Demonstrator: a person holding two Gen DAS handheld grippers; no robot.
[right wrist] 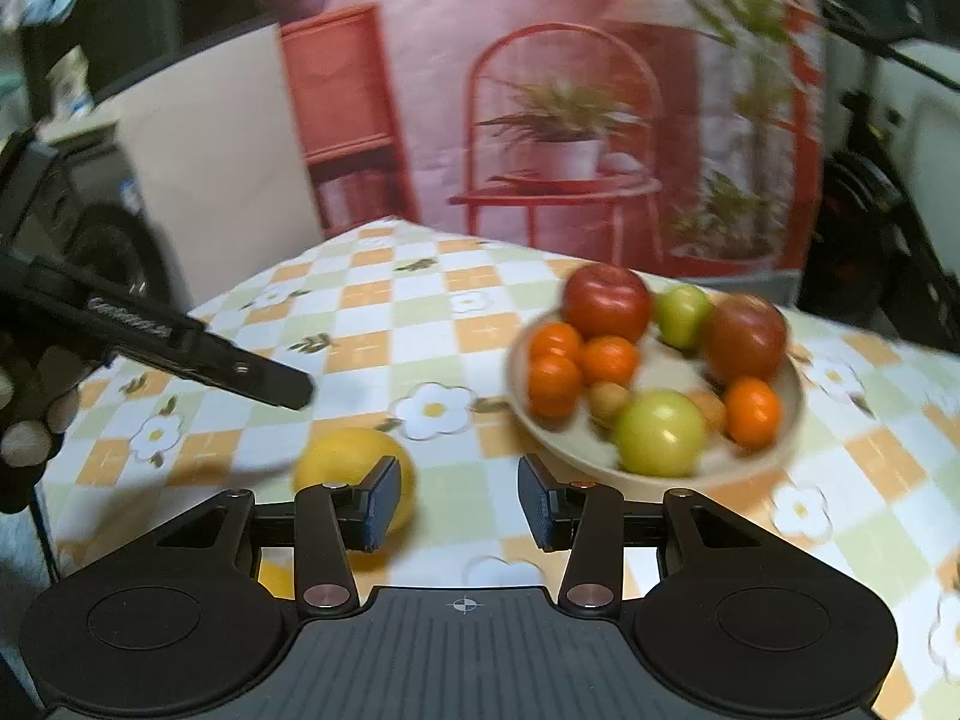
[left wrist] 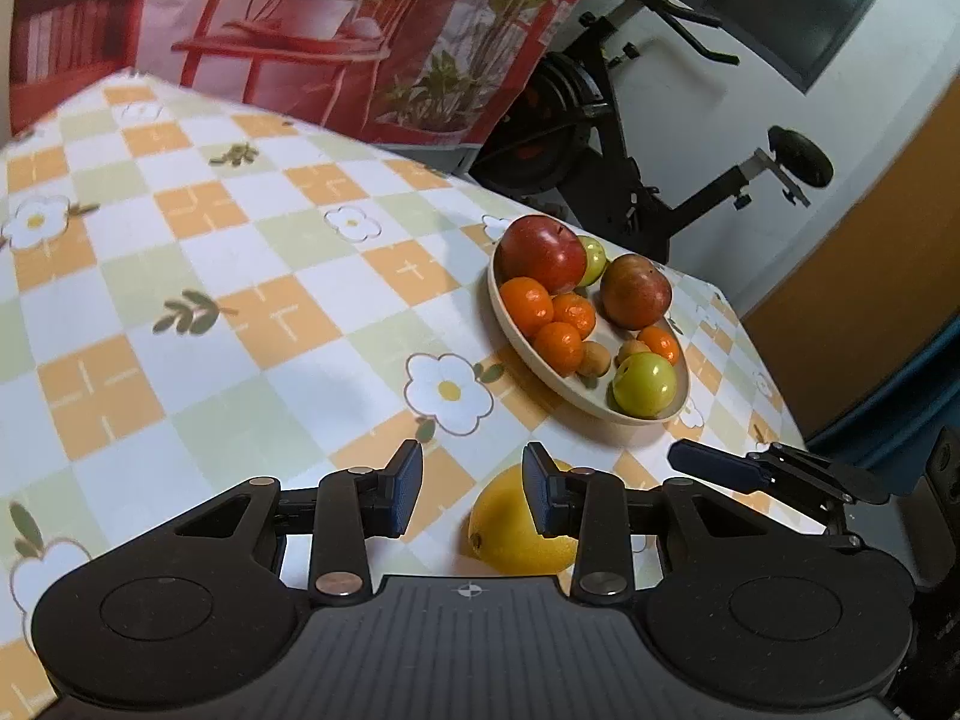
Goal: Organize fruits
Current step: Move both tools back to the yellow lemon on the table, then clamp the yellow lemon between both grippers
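Note:
A yellow lemon [left wrist: 510, 534] lies on the checked tablecloth, partly behind the right finger of my left gripper [left wrist: 472, 495]. That gripper's jaws stand apart with only cloth between them. In the right wrist view the lemon [right wrist: 348, 462] sits behind the left finger of my right gripper [right wrist: 459, 504], also open and holding nothing. A beige plate [left wrist: 576, 397] beyond holds two red apples [left wrist: 543, 252], two green apples [left wrist: 645, 384], several tangerines [left wrist: 527, 306] and small brown fruits. The same plate [right wrist: 570, 447] is close ahead on the right, blurred.
One finger of the right gripper [left wrist: 714, 467] reaches in at the right of the left wrist view. The left gripper's finger [right wrist: 264, 378] and a hand [right wrist: 24, 420] show at the left. A black exercise bike [left wrist: 630, 138] stands past the table's far edge.

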